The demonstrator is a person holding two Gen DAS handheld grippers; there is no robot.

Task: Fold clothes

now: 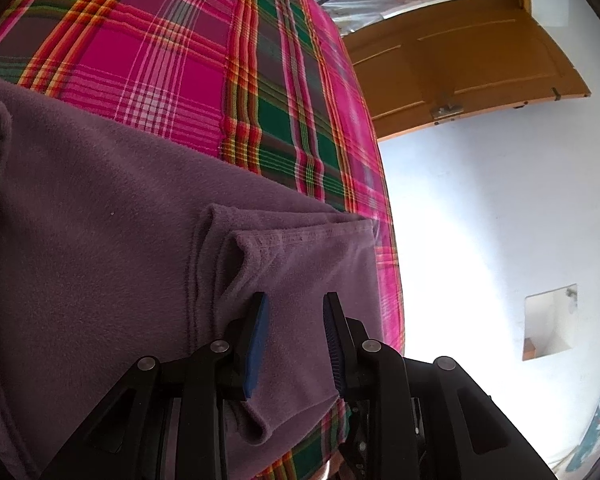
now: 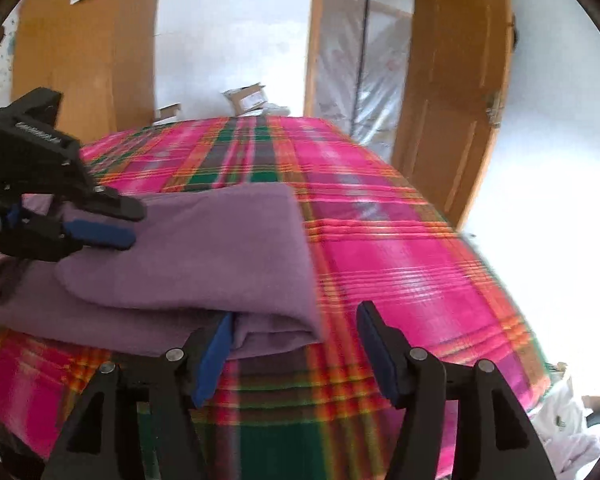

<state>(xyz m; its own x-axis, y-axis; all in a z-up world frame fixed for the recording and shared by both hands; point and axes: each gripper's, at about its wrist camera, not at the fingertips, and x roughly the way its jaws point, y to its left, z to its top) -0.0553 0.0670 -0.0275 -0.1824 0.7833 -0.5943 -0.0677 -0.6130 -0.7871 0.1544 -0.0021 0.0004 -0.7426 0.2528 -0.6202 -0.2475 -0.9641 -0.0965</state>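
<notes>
A purple fleece garment point(image 1: 100, 220) lies folded in layers on a bed with a pink, green and orange plaid cover point(image 1: 180, 60). My left gripper point(image 1: 296, 300) is open, its blue-padded jaws astride a folded flap near the bed's edge, not clamped. In the right wrist view the garment point(image 2: 204, 248) lies left of centre on the plaid cover point(image 2: 400, 260). My right gripper point(image 2: 296, 316) is open and empty, just in front of the garment's folded corner. The left gripper point(image 2: 120, 220) shows at the left, over the garment.
An open wooden door point(image 2: 452, 112) and a doorway with plastic sheeting point(image 2: 364, 60) stand beyond the bed's right side. A wooden wardrobe point(image 2: 88, 48) and cardboard boxes point(image 2: 248, 98) are at the back. White cloth point(image 2: 568, 420) lies off the bed at the lower right.
</notes>
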